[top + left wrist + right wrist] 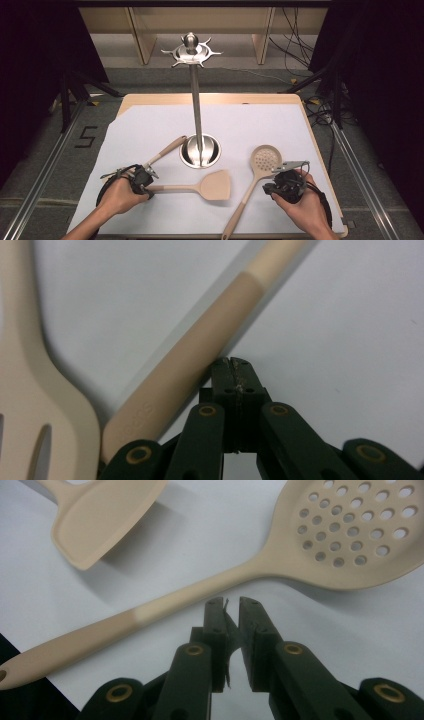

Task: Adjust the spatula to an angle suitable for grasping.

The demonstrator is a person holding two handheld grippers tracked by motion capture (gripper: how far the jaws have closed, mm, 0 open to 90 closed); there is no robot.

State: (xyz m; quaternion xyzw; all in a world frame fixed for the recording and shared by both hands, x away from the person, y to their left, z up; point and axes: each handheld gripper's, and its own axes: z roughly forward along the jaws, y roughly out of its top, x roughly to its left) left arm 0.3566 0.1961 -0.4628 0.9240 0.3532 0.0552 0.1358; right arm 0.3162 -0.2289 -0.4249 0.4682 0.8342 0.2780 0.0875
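Beige skimmer (252, 181): handle runs diagonally, just left of right gripper (230, 602), jaws slightly parted, empty; left gripper (234, 365) closed, empty.

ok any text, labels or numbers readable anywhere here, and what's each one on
"5": black tape figure on the grey floor left of the table, seen in the high view.
Embossed lettering on the beige utensil handle in the left gripper view: too faint and blurred to read.
Nothing readable on the skimmer, the turner or the metal rack.
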